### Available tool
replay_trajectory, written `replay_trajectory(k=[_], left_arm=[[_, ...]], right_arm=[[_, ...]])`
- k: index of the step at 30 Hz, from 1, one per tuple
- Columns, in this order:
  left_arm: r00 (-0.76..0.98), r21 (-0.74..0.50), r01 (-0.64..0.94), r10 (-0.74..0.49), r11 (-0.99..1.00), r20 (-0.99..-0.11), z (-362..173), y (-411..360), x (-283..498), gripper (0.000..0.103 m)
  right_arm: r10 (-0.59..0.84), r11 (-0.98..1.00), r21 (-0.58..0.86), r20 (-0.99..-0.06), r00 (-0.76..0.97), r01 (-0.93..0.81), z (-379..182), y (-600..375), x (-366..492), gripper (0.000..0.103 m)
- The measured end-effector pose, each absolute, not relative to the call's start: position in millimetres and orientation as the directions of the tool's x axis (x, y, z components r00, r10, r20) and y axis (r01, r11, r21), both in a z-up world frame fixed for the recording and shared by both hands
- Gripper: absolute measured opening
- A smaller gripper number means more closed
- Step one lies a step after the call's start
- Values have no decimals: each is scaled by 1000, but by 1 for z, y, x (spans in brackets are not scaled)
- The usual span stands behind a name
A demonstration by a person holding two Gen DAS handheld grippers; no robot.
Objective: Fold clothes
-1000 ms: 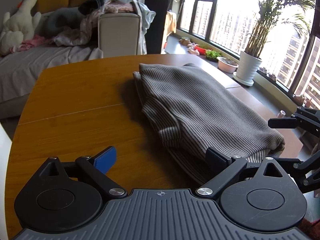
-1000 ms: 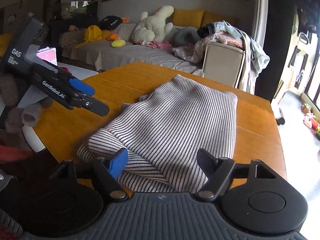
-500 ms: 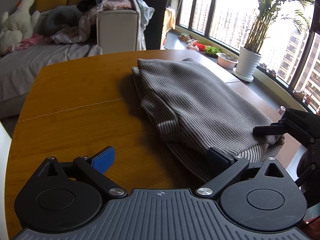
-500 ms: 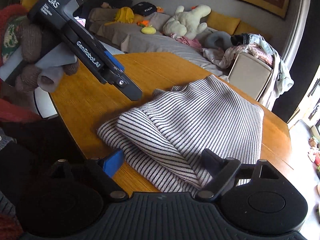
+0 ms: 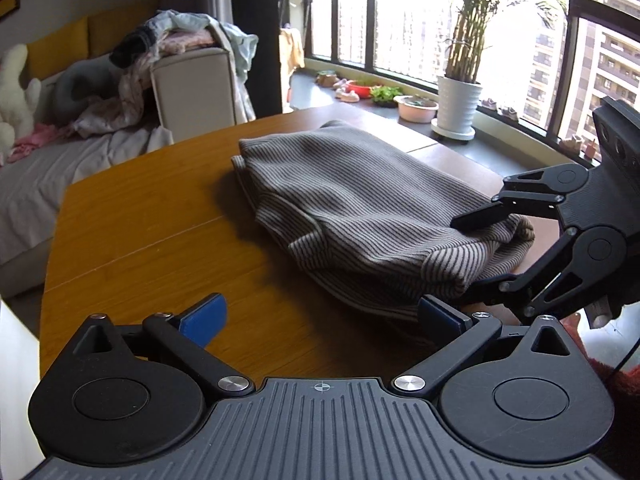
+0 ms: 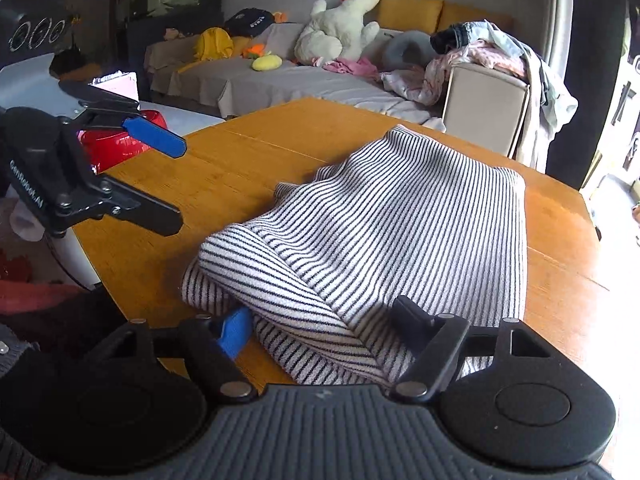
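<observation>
Striped sweater, folded into a thick bundle, lies on the wooden table directly ahead of both grippers, its rolled near corner reaching in between the fingers of the right gripper. That gripper's jaws are closing: its blue-padded finger sits tucked under the rolled edge on one side while the black finger lies on top of the cloth on the other, so the fold is between them, though whether the pads already press it cannot be told for sure. In the left wrist view the same sweater sits ahead and to the right of the left gripper, whose fingers stand spread wide; the blue pad on its left hangs over bare table, and the right finger is just beside the sweater's near hem without visibly clamping it. The right gripper shows there at the far right edge, one finger above and one below the sweater's end. Beyond the table, past both grippers, stand a grey sofa heaped with soft toys and loose clothes, and a potted plant by the window.
</observation>
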State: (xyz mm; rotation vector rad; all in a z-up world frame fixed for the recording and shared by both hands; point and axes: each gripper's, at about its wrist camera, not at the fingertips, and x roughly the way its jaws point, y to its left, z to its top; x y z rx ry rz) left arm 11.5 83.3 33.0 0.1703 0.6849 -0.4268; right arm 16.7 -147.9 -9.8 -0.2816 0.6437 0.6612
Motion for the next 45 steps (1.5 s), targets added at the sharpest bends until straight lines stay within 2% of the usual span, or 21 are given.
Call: replay_trajectory(k=[5,15,20,25,28,35,38,40,41,42,44,45], left_arm=[[662,46,493,-341,869,-667,27,77,7,103],[625,88,562,-353,822,-697,14,51,5,103],[627,91,543,-332,835,-704,9,47,17,103],[630,67,504,-314,861,-710,6,47,34,103],[632,53,493,-316,868,-708,7,48,39,103],[632,13,476,-332,879,-700,10,50,46,103],[630,-3,470,-338,882,-699,11,51,47,103],[631,-3,468,-337,884,-698,12,51,46,103],[633,-2,467,-336,884,-698,13,51,45,103],[636,-2,467,-337,884,-695,15,52,44,103],[645,-7,468,-347,884,-681,21,58,40,103],[651,-20,468,-360,884,-668,26,63,39,103]], right_arm=[[489,769,-12,-633,600,-639,-10,-152,18,75],[542,790,155,-627,559,-592,-4,-165,31,75],[539,794,154,-625,565,-588,-4,-164,30,75],[502,793,57,-625,598,-606,-1,-154,21,75],[473,782,-49,-601,644,-621,1,-151,6,76],[452,700,-259,-561,693,-666,-1,-141,-27,83],[400,691,-341,-554,730,-638,-11,-132,-27,83],[330,670,-456,-525,785,-586,-22,-122,-27,83],[308,653,-501,-509,804,-567,-27,-118,-27,77],[296,636,-535,-496,816,-556,-30,-115,-26,60],[323,650,-490,-514,795,-581,-24,-116,-21,37],[336,668,-457,-518,787,-587,-18,-119,-19,33]])
